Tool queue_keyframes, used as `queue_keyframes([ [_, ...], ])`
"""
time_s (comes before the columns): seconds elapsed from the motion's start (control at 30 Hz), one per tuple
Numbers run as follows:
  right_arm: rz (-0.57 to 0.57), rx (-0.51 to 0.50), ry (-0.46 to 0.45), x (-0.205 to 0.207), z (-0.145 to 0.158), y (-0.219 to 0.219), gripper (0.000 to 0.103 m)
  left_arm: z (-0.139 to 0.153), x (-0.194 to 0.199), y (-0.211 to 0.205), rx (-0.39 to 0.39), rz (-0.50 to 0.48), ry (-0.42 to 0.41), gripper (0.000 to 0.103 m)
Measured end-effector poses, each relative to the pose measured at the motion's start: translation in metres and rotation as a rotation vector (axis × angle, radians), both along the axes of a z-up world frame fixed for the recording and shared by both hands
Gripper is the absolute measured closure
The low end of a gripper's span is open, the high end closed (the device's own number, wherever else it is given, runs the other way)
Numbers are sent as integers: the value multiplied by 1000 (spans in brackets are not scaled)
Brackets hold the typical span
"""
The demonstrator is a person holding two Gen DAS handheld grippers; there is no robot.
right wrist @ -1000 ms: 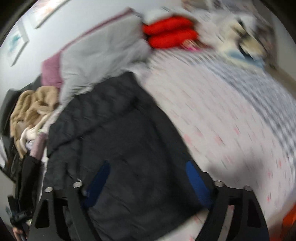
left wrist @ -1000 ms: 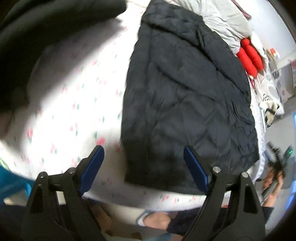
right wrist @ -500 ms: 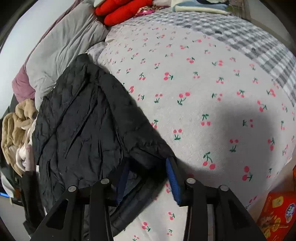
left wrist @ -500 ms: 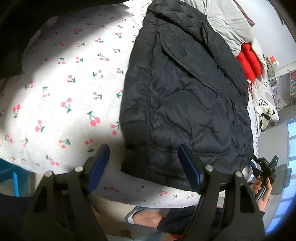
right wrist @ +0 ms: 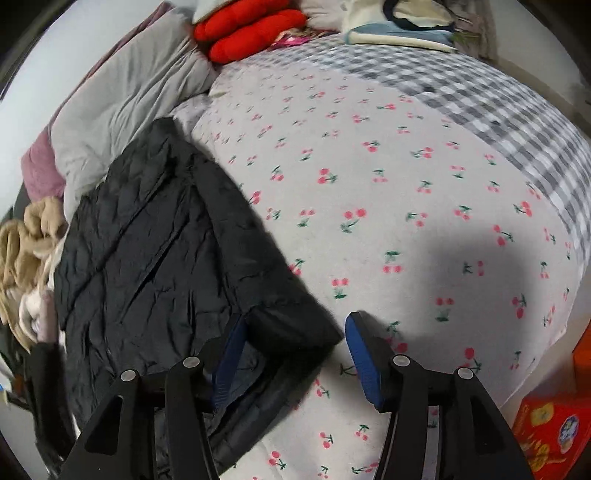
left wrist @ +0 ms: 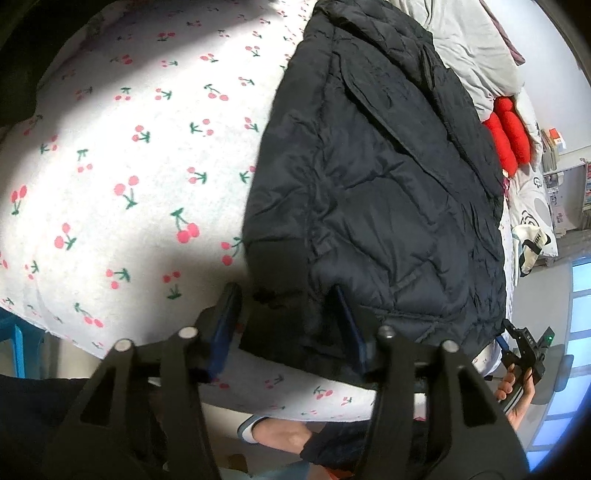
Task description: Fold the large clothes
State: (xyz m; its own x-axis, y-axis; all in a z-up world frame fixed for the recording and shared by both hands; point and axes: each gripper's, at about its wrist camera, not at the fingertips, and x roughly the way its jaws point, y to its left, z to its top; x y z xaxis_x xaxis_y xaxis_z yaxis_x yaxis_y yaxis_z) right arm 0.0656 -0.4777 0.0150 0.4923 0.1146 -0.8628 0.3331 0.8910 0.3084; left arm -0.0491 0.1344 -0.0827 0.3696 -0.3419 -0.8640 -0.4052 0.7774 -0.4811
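A black quilted jacket [left wrist: 388, 184] lies flat on the cherry-print bed sheet [left wrist: 129, 166]. My left gripper [left wrist: 286, 325] straddles the jacket's near left hem corner. Its jaws are closing, the right pad is sunk into the fabric and the left pad sits at the corner's edge. In the right wrist view the jacket [right wrist: 155, 258] lies left of centre. My right gripper [right wrist: 291, 354] has the jacket's other hem corner between its jaws, which are opening. One pad touches the fabric and the other stands clear over the sheet [right wrist: 406, 184]. The left wrist view also shows the right gripper [left wrist: 508, 341] in a hand.
A grey duvet [right wrist: 122, 96] and red cushions [right wrist: 251, 33] lie at the head of the bed, with a checked blanket [right wrist: 480, 96] further out. Beige clothes [right wrist: 29, 236] are heaped beside the jacket. A red box [right wrist: 546, 432] stands by the bed. A foot [left wrist: 280, 435] shows below the mattress edge.
Both grippers came down onto the jacket's hem corners. The left jaws narrowed steadily around their corner. The right jaws narrowed on theirs, then widened again.
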Motion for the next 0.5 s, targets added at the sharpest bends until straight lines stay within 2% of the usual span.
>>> queue_keyframes([
  [0.1,36,5,3,6,-2,9,48,3,3,-10,34,-18,-14,42],
  [0.13,47,19,12,8,-5,11,50,4,3,-12,42,-22,-26,51],
  [0.17,56,15,24,11,-7,12,63,4,2,-14,44,-31,-41,76],
  [0.2,64,1,38,14,-11,15,81,5,3,-16,46,-40,-45,85],
  [0.27,65,-10,34,16,-12,18,93,10,1,-15,51,-30,-66,92],
  [0.33,79,-24,-27,12,3,25,96,20,-2,-9,40,-10,-100,93],
  [0.43,85,73,-128,-2,24,29,97,40,-11,3,34,15,-166,95],
  [0.5,87,114,-164,-12,31,31,97,55,-19,8,75,21,-207,96],
])
